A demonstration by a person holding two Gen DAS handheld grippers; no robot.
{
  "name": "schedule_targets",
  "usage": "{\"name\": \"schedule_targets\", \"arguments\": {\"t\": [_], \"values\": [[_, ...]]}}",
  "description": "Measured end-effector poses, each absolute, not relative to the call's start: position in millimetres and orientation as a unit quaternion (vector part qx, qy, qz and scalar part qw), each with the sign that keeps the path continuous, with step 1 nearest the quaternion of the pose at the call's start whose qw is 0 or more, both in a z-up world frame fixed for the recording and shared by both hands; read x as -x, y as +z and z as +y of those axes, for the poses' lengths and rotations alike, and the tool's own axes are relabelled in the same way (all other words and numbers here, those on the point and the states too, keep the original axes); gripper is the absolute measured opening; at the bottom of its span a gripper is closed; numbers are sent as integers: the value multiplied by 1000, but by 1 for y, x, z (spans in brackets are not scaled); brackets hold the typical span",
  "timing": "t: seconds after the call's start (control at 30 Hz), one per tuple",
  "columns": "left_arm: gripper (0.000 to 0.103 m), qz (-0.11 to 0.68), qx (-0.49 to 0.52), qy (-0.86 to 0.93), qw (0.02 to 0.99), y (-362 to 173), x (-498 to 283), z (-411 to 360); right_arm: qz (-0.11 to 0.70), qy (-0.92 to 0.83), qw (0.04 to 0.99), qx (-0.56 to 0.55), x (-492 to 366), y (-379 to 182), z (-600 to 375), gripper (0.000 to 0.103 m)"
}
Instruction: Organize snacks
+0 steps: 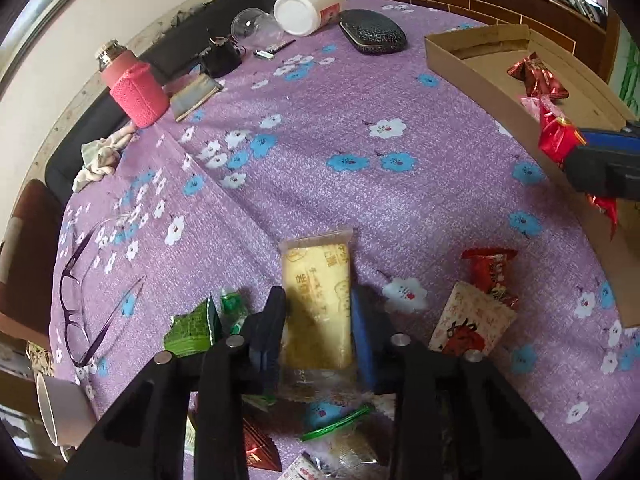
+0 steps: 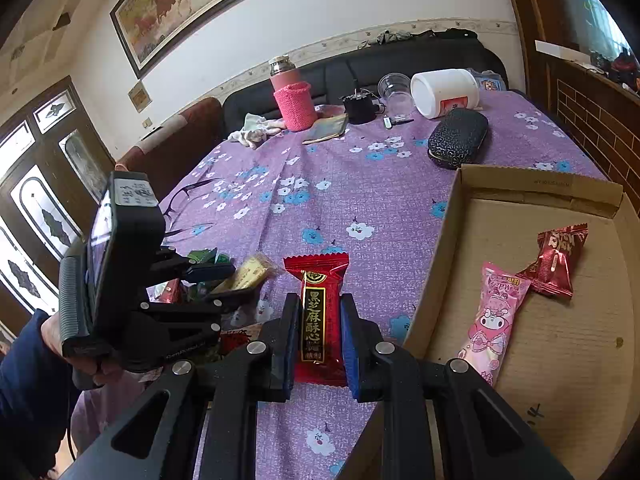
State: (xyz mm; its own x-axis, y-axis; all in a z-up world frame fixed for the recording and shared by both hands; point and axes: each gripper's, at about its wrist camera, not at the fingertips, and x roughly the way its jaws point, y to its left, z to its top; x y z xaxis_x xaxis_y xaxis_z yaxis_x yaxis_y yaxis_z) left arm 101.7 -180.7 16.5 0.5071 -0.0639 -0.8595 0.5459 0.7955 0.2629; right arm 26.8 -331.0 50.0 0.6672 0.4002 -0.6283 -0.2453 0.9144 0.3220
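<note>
My left gripper (image 1: 318,300) is shut on a yellow snack packet (image 1: 318,284), held just above the purple flowered tablecloth; it also shows in the right wrist view (image 2: 224,278) with the yellow packet (image 2: 248,274). My right gripper (image 2: 320,308) is shut on a red snack packet with gold lettering (image 2: 318,304), by the left wall of the cardboard box (image 2: 440,248). It shows in the left wrist view (image 1: 560,144) over the box (image 1: 480,76). In the box lie a pink packet (image 2: 492,320) and a dark red packet (image 2: 556,256).
Loose snacks lie around my left gripper: green packets (image 1: 192,330), a red packet (image 1: 492,272), a cream and red packet (image 1: 472,322). Purple glasses (image 1: 80,288), a white mug (image 1: 60,412), a pink bottle (image 1: 132,84), a white jar (image 1: 308,8) and a black case (image 1: 372,32) stand further off.
</note>
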Motion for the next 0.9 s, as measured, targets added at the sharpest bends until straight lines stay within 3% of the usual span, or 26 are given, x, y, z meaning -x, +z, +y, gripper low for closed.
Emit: {"name": "schedule_targets", "arguments": {"t": [0.27, 0.5, 0.9], "values": [[31, 464, -232, -164, 839, 15, -104, -186, 360, 179, 909, -110, -24, 52, -333, 21], [31, 477, -132, -184, 849, 27, -96, -167, 353, 178, 911, -121, -24, 54, -338, 21], [31, 428, -90, -236, 868, 72, -78, -199, 331, 150, 916, -171, -23, 64, -374, 21]]}}
